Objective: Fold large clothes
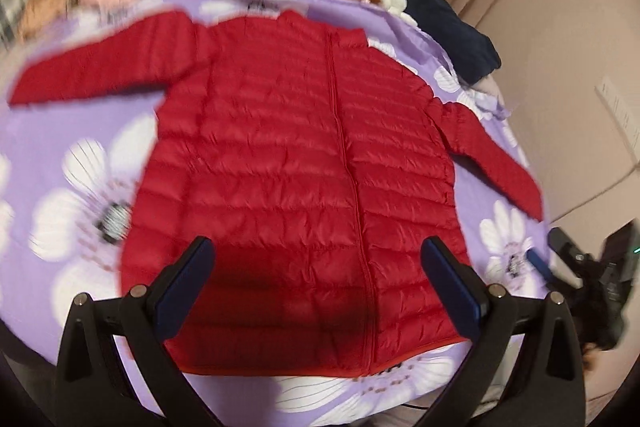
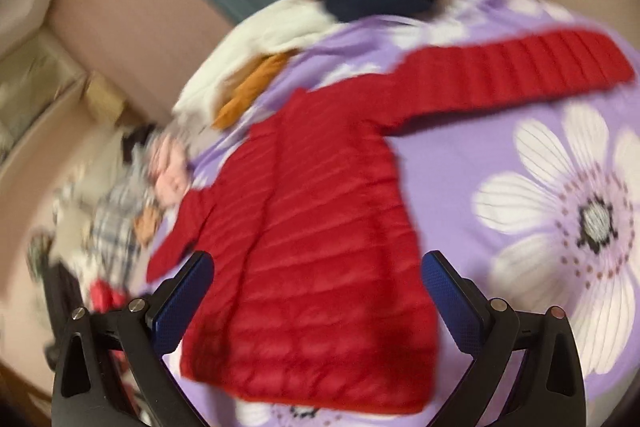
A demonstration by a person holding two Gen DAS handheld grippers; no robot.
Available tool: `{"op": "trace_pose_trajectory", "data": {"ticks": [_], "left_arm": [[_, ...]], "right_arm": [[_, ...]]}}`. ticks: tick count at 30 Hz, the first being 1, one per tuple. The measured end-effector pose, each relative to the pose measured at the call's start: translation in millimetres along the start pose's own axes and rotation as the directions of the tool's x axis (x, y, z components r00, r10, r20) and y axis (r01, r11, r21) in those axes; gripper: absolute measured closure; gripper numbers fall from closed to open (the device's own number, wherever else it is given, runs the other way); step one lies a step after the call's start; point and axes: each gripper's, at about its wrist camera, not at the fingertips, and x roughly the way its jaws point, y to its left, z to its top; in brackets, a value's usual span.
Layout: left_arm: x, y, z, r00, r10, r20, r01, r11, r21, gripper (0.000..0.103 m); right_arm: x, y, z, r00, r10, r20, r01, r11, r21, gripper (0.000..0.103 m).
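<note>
A red puffer jacket [image 1: 296,163] lies flat and zipped on a purple flowered bedsheet [image 1: 72,147], both sleeves spread outward. The left gripper [image 1: 316,287] and right gripper [image 2: 316,291] hover above the jacket's hem, jaws wide apart, holding nothing. The slick quilted fabric could slip from a shallow pinch, spoiling the fold.

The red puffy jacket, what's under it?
The red puffy jacket lies spread flat on a purple bedsheet with white flowers. Whatever part of the sheet it covers stays hidden.
</note>
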Motion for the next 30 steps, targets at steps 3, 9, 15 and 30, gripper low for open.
{"op": "trace_pose_trajectory", "data": {"ticks": [3, 9, 15, 30], "left_arm": [[11, 10, 3, 0.999, -0.045, -0.026, 0.044, 0.997, -0.066, 0.0], [23, 22, 19, 0.995, -0.085, -0.047, 0.078, 0.986, -0.149, 0.0], [37, 18, 31, 0.99, -0.132, -0.057, 0.121, 0.979, -0.162, 0.0], [62, 2, 53, 0.994, -0.084, -0.068, 0.077, 0.993, -0.094, 0.0]], "right_arm": [[-6, -47, 17, 0.997, -0.035, 0.075, 0.027, 0.995, 0.095, 0.001], [-27, -133, 64, 0.957, -0.219, 0.189, 0.172, 0.956, 0.236, 0.001], [-27, -193, 98, 0.941, -0.291, 0.172, 0.209, 0.9, 0.382, 0.001], [-18, -245, 119, 0.885, -0.404, 0.231, 0.215, 0.795, 0.567, 0.082]]}}
